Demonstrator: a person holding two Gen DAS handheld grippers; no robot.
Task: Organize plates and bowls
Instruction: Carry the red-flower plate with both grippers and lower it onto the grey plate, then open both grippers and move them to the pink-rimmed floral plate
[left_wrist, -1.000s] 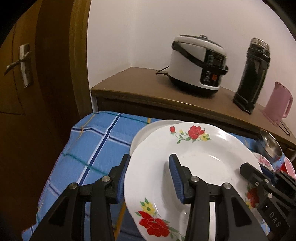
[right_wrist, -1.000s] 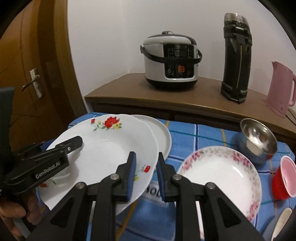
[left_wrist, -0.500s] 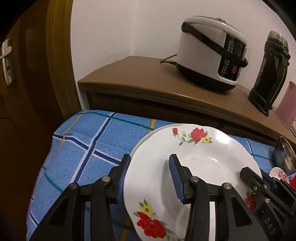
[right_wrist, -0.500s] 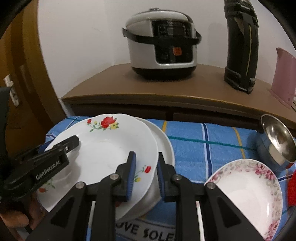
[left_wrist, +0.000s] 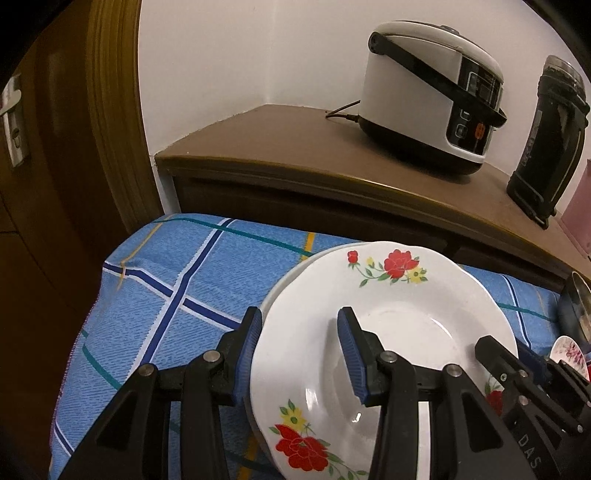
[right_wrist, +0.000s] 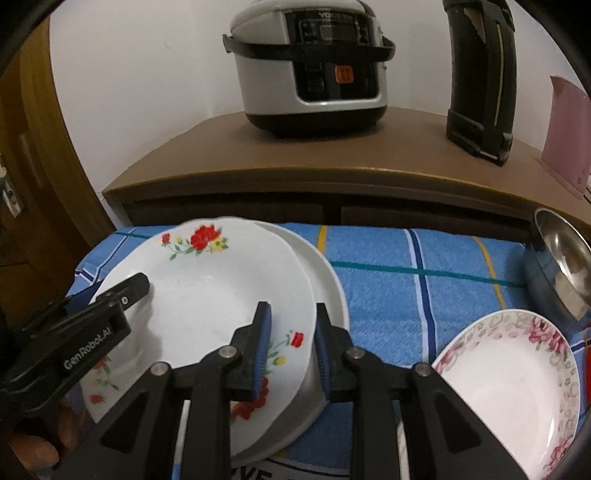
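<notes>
Two grippers at a stack of plates on a blue checked tablecloth (left_wrist: 177, 280). The white plate with red flower print (right_wrist: 207, 295) lies on a plain white plate (right_wrist: 325, 291). The left gripper (left_wrist: 299, 347) straddles the flowered plate's left rim, fingers apart and apparently not pinching. The right gripper (right_wrist: 291, 343) straddles its right rim, jaws gapped; whether it clamps cannot be told. Just right lies a white plate with pink floral border (right_wrist: 517, 384), beside a steel bowl (right_wrist: 561, 258). Behind, a rice cooker (right_wrist: 310, 66) stands on a brown wooden cabinet (left_wrist: 295, 147).

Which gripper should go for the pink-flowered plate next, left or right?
Right. The pink-flowered plate lies just beside the right gripper; the left gripper straddles the far rim of the red-flowered plate.
</notes>
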